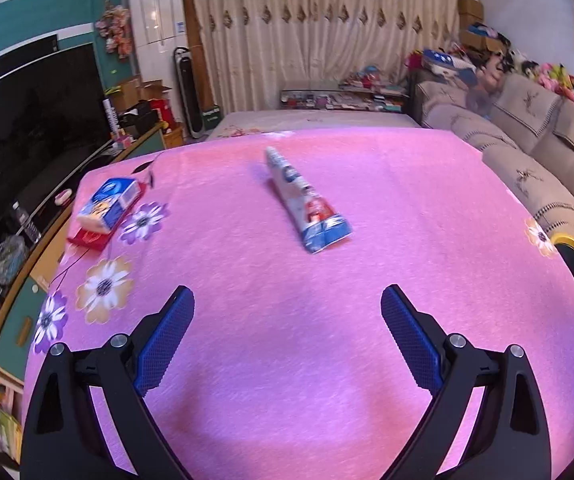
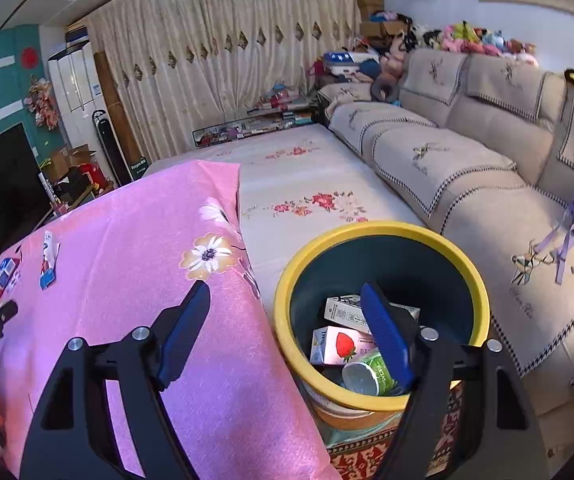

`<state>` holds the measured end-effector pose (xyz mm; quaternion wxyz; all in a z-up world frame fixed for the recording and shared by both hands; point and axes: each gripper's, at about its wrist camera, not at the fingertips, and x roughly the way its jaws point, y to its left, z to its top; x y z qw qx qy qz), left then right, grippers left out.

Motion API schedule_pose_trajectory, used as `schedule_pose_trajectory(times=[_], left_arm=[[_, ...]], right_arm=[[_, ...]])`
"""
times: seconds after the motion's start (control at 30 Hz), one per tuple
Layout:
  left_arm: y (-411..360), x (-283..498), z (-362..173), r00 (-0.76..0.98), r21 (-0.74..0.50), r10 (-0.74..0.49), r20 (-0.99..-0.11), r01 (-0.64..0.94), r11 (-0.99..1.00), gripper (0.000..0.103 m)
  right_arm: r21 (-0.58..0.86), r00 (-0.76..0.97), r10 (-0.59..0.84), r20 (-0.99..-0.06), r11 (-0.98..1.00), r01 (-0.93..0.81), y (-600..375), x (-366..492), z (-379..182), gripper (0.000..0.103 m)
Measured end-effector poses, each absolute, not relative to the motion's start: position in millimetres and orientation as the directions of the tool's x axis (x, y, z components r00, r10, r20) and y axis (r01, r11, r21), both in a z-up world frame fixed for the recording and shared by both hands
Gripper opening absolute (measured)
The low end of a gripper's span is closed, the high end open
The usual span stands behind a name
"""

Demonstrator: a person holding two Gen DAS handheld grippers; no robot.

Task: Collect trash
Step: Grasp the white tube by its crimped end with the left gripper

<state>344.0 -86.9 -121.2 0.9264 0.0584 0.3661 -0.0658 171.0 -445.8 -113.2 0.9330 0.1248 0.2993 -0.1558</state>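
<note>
Left gripper (image 1: 287, 300) hangs wide open, empty, over the pink tablecloth (image 1: 407, 200); a crumpled wrapper (image 1: 307, 200) lies ahead, small cartons (image 1: 105, 212) far left. Right gripper (image 2: 287, 292), also spread and empty, straddles the yellow-rimmed bin (image 2: 383, 228) holding a strawberry carton (image 2: 339, 344).

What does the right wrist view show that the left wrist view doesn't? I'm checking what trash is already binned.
Only the right wrist view: the inside of the yellow-rimmed bin, holding a strawberry carton, a white carton and a green cup.
Only the left wrist view: the blue box up close.
Both: the pink floral cloth, the crumpled wrapper and the bin's rim.
</note>
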Motion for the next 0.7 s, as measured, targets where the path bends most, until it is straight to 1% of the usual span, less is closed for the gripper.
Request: schedule_pose_trajectory(times=[0.1, 0.2, 0.3, 0.4, 0.5, 0.67, 0.7], left_arm=[[-103, 363, -114, 0.706, 0.042, -0.099, -0.701, 0.18, 0.983, 0.093], [-123, 390, -112, 0.712, 0.076, -0.059, -0.699, 0.157, 0.985, 0.093], [-135, 419, -116, 0.697, 0.078, -0.027, -0.717, 0.119, 0.99, 0.093], [-140, 443, -122, 0.677, 0.082, 0.014, -0.736, 0.069, 0.994, 0.09], [-135, 464, -130, 0.642, 0.048, 0.022, -0.766, 0.023, 0.999, 0.085], [-120, 485, -147, 0.577, -0.002, 0.008, -0.817, -0.018, 1.0, 0.065], [-118, 488, -149, 0.571, -0.005, 0.007, -0.821, -0.02, 1.0, 0.063]], right_arm=[[0.117, 0.782, -0.236, -0.577, 0.924, 0.364, -441, 167, -114, 0.074], [0.122, 0.789, -0.231, -0.569, 0.926, 0.358, -440, 166, -118, 0.074], [0.115, 0.786, -0.231, -0.574, 0.927, 0.356, -438, 167, -123, 0.073], [0.129, 0.796, -0.22, -0.563, 0.928, 0.348, -439, 165, -124, 0.074], [0.124, 0.801, -0.216, -0.559, 0.933, 0.338, -437, 166, -124, 0.074], [0.136, 0.797, -0.2, -0.569, 0.934, 0.332, -439, 168, -125, 0.073], [0.142, 0.796, -0.196, -0.572, 0.933, 0.332, -441, 168, -126, 0.073]])
